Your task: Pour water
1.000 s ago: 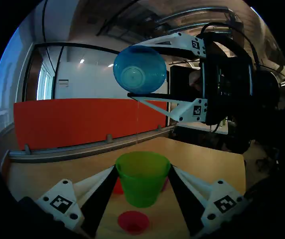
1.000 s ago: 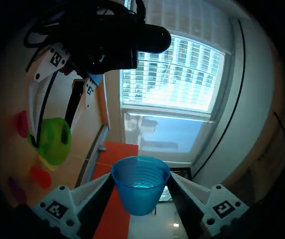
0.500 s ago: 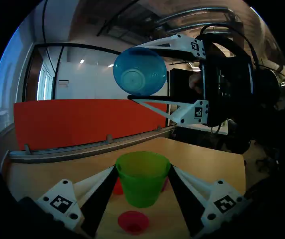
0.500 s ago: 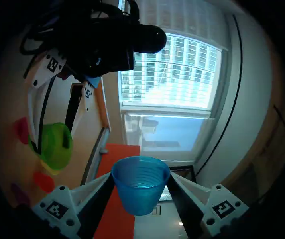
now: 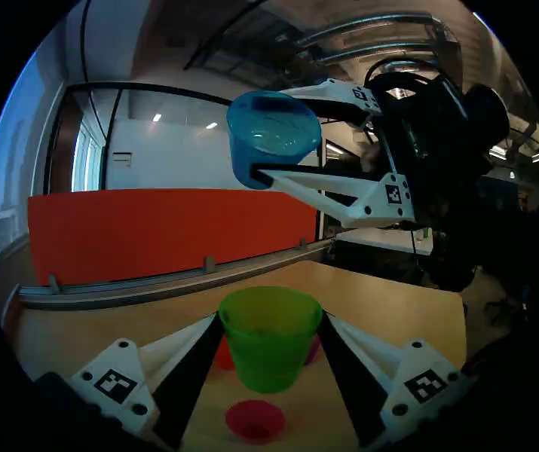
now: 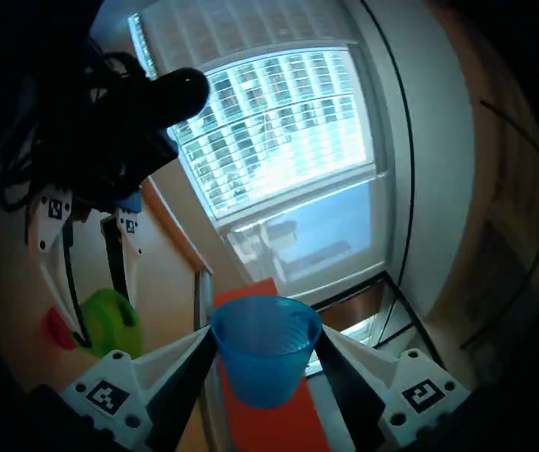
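In the left gripper view, the blue cup (image 5: 273, 135) has swung from mouth-on back toward upright, its rim now turned toward 12 o'clock. The thin water stream under it is gone. In the right gripper view, the green cup (image 6: 111, 331) has slid from 9 to 8 o'clock.

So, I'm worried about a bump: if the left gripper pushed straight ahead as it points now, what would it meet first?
Probably the flat orange panel beyond the metal rail. The left gripper would carry its green plastic cup along; the blue plastic cup hangs above that line. Depth is unclear.
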